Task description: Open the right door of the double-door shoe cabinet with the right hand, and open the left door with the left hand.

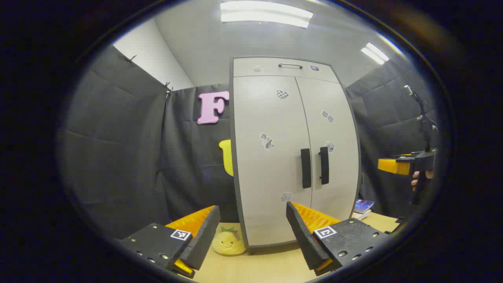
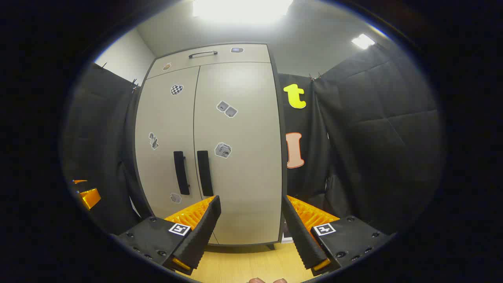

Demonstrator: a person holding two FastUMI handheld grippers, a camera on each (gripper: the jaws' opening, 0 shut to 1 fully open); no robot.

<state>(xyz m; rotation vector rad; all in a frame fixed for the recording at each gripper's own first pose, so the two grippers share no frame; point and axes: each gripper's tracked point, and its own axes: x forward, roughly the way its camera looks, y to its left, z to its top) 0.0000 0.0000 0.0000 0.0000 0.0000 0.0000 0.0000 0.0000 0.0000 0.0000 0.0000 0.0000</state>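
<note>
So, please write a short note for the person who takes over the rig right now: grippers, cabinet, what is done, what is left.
Left gripper: open, holds nothing, short of the cabinet.
Right gripper: open, holds nothing, also short of it.
Shoe cabinet stands on the wooden table; both doors are shut. Left door handle and right door handle sit side by side at the middle seam.
Done: nothing yet.
Left: right gripper pulls the right door open, left gripper the left door.
</note>
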